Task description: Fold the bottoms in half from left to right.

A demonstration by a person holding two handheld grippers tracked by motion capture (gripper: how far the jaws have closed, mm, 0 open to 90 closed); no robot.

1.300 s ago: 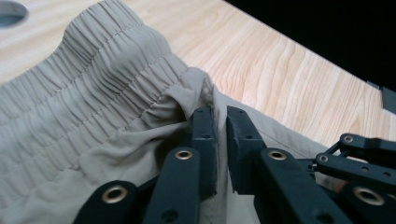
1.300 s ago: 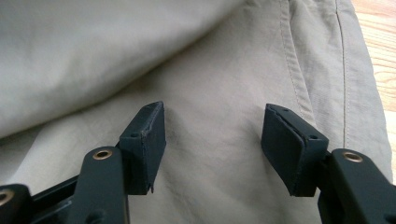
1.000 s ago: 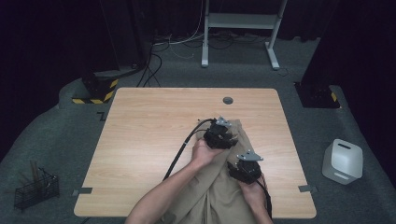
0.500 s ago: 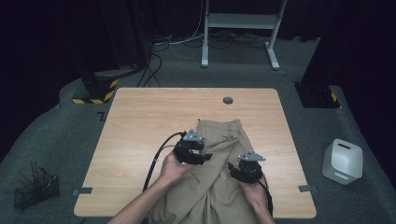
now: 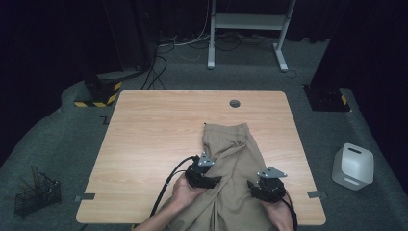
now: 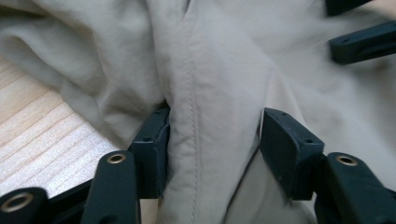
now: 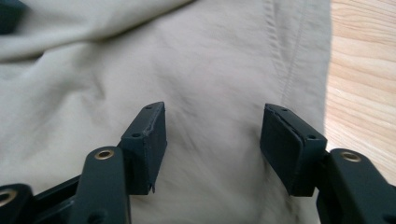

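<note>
The pale wooden rectangular table (image 5: 159, 144) lies before me, and on its near right half rests the khaki cotton garment (image 5: 235, 159), trousers by the look of the stitched seams, though I can't be sure. Its long axis runs away from me: one end sits near the middle of the table, short of the small round grommet hole (image 5: 235, 103), and the other drops off the near edge by my arms. The far part is narrow and the cloth widens toward me.

My left gripper (image 5: 211, 180) sits at the garment's left edge, near me. Its jaws stand apart, straddling a raised fold with a stitched seam (image 6: 192, 116) running up between them; the pads touch or nearly touch the cloth on each side, but they have not clamped it. Bare wood shows just to the left of that fold.

My right gripper (image 5: 263, 188) is over the garment's right side, level with the left one. Its jaws are also apart, with flat cloth (image 7: 210, 130) between them and the hemmed right edge just beyond the right-hand pad.

The left seems nearer to a hold, I judge: the fold already stands between its pads, so closing there would take it.
</note>
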